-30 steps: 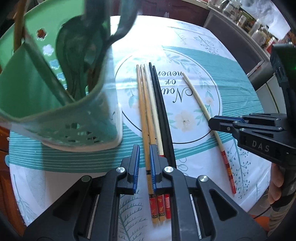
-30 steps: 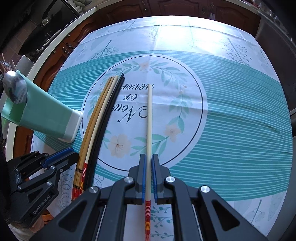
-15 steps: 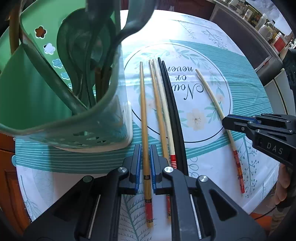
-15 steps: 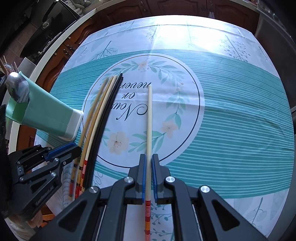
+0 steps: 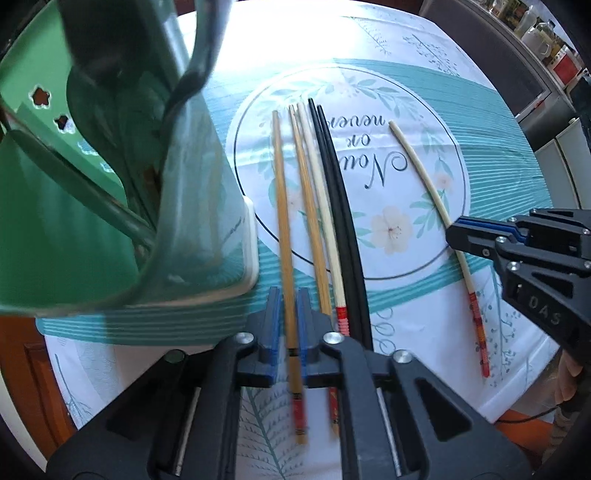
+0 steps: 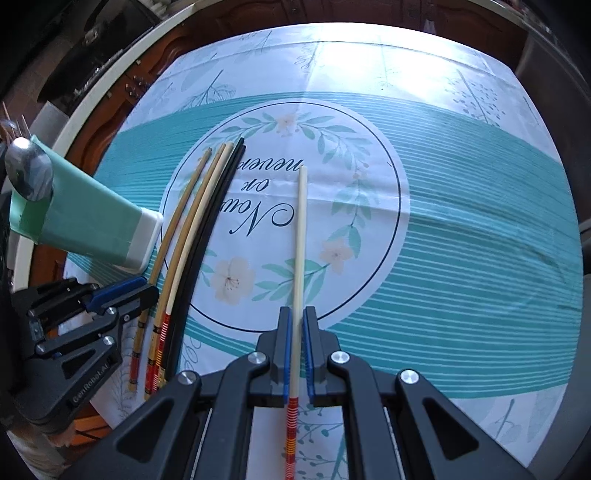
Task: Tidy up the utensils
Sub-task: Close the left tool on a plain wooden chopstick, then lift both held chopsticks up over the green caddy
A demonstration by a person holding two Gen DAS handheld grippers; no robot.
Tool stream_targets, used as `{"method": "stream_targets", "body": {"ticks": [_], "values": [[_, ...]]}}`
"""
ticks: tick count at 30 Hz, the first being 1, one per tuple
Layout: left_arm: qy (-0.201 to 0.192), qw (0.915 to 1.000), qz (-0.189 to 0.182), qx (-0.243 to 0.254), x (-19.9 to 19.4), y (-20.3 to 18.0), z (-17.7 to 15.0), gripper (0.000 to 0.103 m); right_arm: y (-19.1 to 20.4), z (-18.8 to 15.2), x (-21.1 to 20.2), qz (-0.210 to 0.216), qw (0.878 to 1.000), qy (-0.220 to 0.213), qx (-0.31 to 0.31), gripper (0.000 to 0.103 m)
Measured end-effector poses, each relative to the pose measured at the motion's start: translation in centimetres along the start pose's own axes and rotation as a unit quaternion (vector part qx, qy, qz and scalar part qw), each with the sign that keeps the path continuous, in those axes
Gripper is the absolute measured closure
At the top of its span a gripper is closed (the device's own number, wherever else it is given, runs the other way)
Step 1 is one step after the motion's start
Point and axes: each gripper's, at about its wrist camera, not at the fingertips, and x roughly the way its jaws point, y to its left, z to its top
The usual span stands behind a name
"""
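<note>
My left gripper has a brown bamboo chopstick between its blue pads, and its jaws are closing on it. That stick lies apart from a second brown chopstick, a cream one and two black ones. A green utensil holder with spoons inside stands close on the left. My right gripper is shut on a lone cream chopstick with a red striped end. In the right wrist view the left gripper sits beside the holder.
A floral teal tablecloth covers the round table. The table's rim and wooden cabinets lie beyond the holder. Jars stand on a counter at the far right. A hand holds the right gripper.
My left gripper has slid left toward the holder, dragging the brown chopstick out of the bundle. The right gripper and its cream chopstick have stayed put.
</note>
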Motion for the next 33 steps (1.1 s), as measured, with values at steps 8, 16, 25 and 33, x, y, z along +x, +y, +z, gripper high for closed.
{"method": "stream_targets", "body": {"ticks": [8, 16, 25, 33], "values": [[0.003, 0.9991, -0.037, -0.020, -0.6, 0.6, -1.0, 0.098, 0.9, 0.2, 0.4, -0.007, 1.000, 0.013, -0.020, 0.097], [0.016, 0.9991, -0.036, -0.012, -0.6, 0.9, -0.9, 0.098, 1.4, 0.0, 1.0, 0.047, 0.998, 0.037, -0.011, 0.098], [0.010, 0.9997, -0.015, 0.017, -0.7, -1.1, 0.6, 0.098, 2.8, -0.2, 1.2, 0.058, 0.997, 0.051, -0.020, 0.098], [-0.121, 0.9916, -0.047, 0.006, -5.2, 0.0, -2.4, 0.099, 2.8, -0.9, -0.1, 0.098, 0.995, 0.026, -0.014, 0.098]]}}
